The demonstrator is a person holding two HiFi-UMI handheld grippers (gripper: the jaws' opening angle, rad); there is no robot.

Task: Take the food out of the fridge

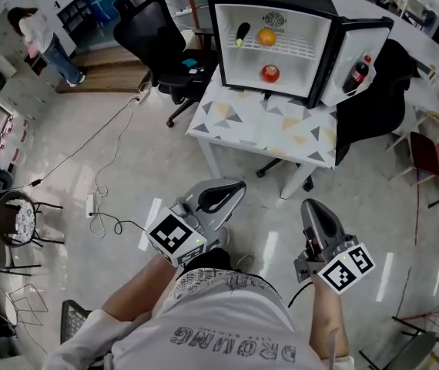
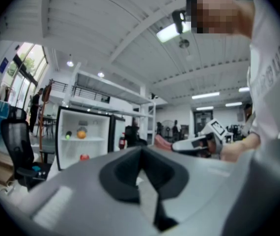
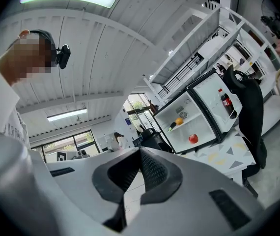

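A small white fridge (image 1: 323, 52) stands open on a table, well ahead of both grippers. Its upper shelf holds a dark eggplant (image 1: 241, 34) and an orange (image 1: 266, 37); a red fruit (image 1: 270, 73) lies on its floor. A cola bottle (image 1: 360, 72) stands in the door. My left gripper (image 1: 239, 185) and right gripper (image 1: 309, 204) are held close to the body, both shut and holding nothing. The left gripper (image 2: 141, 151) faces the fridge (image 2: 61, 132), with the orange (image 2: 81, 133) in sight. From the right gripper (image 3: 140, 151), the red fruit (image 3: 193, 138) shows far off.
The fridge sits on a white table (image 1: 266, 129) with a triangle pattern. A black office chair (image 1: 162, 48) stands to its left, and a dark jacket (image 1: 381, 91) hangs on a chair to its right. A cable and power strip (image 1: 90, 204) lie on the floor at left. A person (image 1: 38, 37) stands far left.
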